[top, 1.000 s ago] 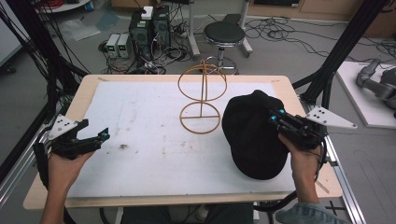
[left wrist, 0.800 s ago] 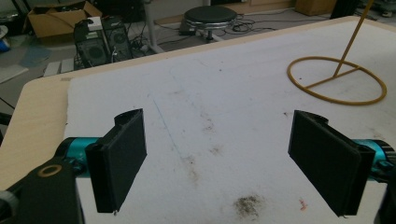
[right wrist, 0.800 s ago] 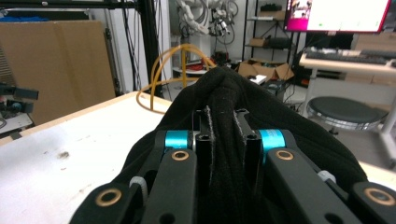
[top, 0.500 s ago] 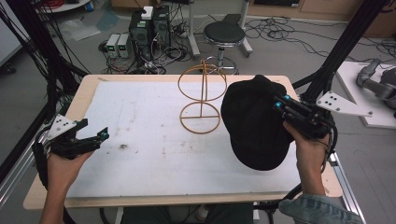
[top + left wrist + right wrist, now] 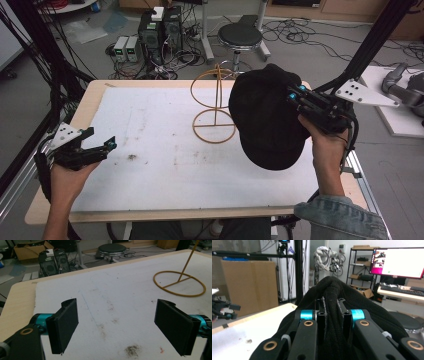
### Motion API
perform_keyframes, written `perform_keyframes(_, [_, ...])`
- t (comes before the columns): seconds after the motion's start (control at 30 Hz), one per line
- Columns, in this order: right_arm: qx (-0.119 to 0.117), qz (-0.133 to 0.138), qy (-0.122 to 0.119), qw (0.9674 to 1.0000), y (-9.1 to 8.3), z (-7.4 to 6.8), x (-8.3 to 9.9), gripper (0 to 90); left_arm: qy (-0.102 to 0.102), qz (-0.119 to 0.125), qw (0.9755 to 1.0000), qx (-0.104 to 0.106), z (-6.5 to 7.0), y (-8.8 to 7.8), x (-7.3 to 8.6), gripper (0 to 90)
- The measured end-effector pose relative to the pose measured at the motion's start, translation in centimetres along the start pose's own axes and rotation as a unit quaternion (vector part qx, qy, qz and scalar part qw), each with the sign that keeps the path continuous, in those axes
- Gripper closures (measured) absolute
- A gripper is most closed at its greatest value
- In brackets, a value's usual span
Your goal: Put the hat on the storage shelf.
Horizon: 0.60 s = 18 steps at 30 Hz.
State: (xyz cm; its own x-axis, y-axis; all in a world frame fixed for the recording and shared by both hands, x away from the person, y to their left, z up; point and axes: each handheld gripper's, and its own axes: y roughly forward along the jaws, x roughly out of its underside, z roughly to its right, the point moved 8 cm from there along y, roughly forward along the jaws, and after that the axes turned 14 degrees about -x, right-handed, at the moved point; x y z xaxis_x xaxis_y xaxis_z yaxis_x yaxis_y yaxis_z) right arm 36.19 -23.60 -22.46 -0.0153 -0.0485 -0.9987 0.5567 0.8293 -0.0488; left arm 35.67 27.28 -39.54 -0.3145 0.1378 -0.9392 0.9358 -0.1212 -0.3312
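A black cap hangs in the air over the table's right side, pinched by my right gripper, which is shut on its fabric. In the right gripper view the cap bunches up between the two black jaws of that gripper. A yellow wire stand with a ring base and a hoop on top stands mid-table, just left of the cap; its base shows in the left gripper view. My left gripper rests low at the table's left edge, open with nothing between its pads.
A white mat covers the wooden table and carries a few dark stains. Behind the table stand a round stool, computer boxes and loose cables. Black frame posts rise at both sides.
My right gripper has lifted the cap off the table and carried it up and back, closer to the wire stand. The left gripper has stayed where it was.
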Motion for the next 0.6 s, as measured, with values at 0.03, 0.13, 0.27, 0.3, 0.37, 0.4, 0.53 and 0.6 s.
perform_keyframes(0.03, [-0.001, 0.002, 0.001, 1.0, 0.1, 0.0, -0.2, 82.5, -0.001, 0.001, 1.0, 0.001, 0.0, 0.0, 0.0, 19.5])
perform_keyframes(0.13, [-0.006, 0.013, 0.001, 0.9999, 0.6, 0.0, -0.8, 82.5, 0.002, 0.001, 1.0, 0.001, 0.1, 0.0, 0.0, 19.5])
perform_keyframes(0.27, [-0.013, 0.018, 0.006, 0.9997, 1.5, 0.0, -1.4, 82.5, 0.001, 0.001, 1.0, 0.001, 0.1, 0.0, 0.0, 19.5])
perform_keyframes(0.3, [-0.015, 0.02, 0.005, 0.9997, 1.7, 0.1, -1.5, 82.5, 0.001, 0.0, 1.0, 0.001, 0.1, 0.0, 0.0, 19.5])
perform_keyframes(0.37, [-0.018, 0.021, 0.008, 0.9996, 2.2, 0.1, -1.7, 82.5, 0.001, 0.0, 1.0, 0.0, 0.0, 0.0, 0.0, 19.5])
perform_keyframes(0.4, [-0.017, 0.02, 0.004, 0.9996, 2.4, 0.2, -1.8, 82.5, 0.001, 0.0, 1.0, 0.001, 0.0, 0.0, 0.0, 19.5])
perform_keyframes(0.53, [-0.023, 0.021, 0.005, 0.9995, 3.4, 0.1, -2.0, 82.5, 0.001, 0.002, 1.0, 0.0, -0.1, 0.0, -0.1, 19.5])
perform_keyframes(0.6, [-0.025, 0.024, 0.006, 0.9994, 3.9, 0.2, -2.2, 82.5, 0.001, 0.003, 1.0, 0.001, -0.1, -0.1, -0.1, 19.5])
